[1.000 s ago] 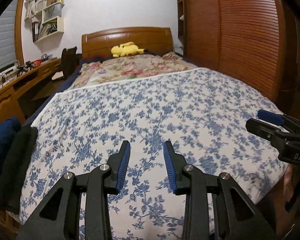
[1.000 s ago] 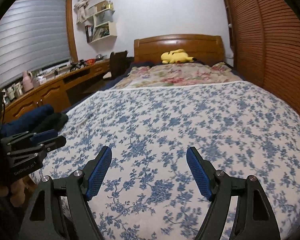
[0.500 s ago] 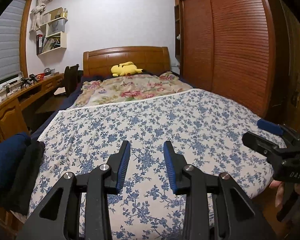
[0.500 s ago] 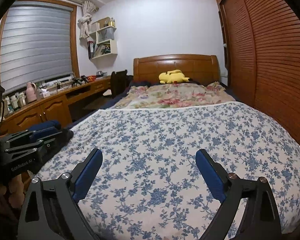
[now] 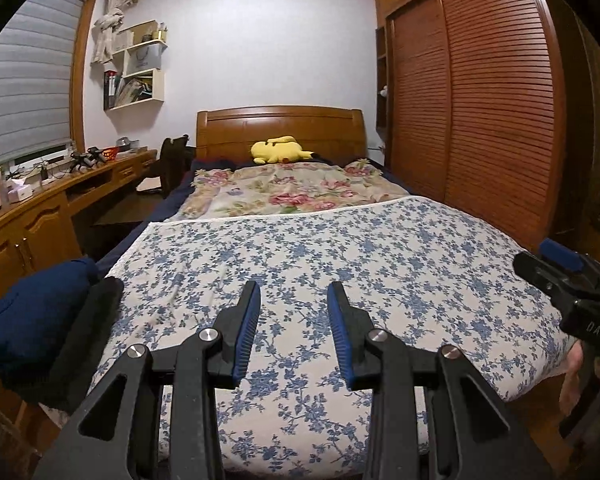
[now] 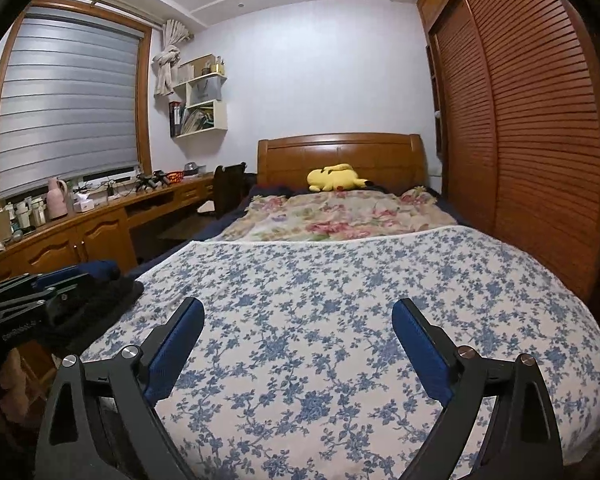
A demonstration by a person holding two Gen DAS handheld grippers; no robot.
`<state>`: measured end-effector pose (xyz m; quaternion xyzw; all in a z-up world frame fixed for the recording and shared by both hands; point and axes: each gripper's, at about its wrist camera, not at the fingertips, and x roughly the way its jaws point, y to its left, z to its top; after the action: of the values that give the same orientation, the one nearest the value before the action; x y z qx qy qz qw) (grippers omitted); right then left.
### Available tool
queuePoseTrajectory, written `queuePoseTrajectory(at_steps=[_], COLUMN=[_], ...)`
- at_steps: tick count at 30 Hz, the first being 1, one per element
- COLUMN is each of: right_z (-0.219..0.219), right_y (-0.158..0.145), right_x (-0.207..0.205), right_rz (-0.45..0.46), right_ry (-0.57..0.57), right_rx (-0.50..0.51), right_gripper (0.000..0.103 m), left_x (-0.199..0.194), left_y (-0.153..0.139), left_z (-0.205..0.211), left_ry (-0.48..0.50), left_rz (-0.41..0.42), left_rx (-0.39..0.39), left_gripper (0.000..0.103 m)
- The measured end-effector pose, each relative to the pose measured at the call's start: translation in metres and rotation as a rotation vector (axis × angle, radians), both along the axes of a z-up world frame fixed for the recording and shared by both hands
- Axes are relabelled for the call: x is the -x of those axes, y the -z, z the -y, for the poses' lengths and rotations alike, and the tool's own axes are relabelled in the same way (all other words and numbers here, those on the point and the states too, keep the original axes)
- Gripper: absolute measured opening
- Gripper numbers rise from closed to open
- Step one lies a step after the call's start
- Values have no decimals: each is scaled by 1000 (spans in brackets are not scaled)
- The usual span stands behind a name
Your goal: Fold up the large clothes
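Observation:
A navy folded garment and a black one lie stacked at the near left corner of the bed, on its blue-flowered cover. My left gripper hovers over the bed's near end, open by a narrow gap with nothing between its fingers. In the right wrist view, my right gripper stands wide open over the same flowered cover, also holding nothing. The stack shows there behind the left gripper. The right gripper appears at the right edge of the left wrist view.
A rose-patterned quilt and a yellow plush toy lie at the wooden headboard. A long wooden desk with clutter and a chair run along the left. Louvred wardrobe doors close the right side.
Both views have lifted and pulled back, so more wall and ceiling show and the bed sits lower. The right gripper's jaws have spread wider. The left jaws keep the same gap.

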<state>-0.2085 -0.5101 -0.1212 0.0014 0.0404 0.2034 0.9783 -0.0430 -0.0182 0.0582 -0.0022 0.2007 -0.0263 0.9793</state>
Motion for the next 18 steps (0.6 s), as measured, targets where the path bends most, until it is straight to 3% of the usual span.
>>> queuePoseTrajectory(at_steps=[18], right_z=[5], right_y=[3], right_x=[-9], right_rz=[3], right_ry=[10], right_rx=[1], right_gripper=[95], left_x=[1], left_y=[2], left_z=[-10], left_ry=[-16], left_rz=[5], left_rx=[14], left_gripper=[35])
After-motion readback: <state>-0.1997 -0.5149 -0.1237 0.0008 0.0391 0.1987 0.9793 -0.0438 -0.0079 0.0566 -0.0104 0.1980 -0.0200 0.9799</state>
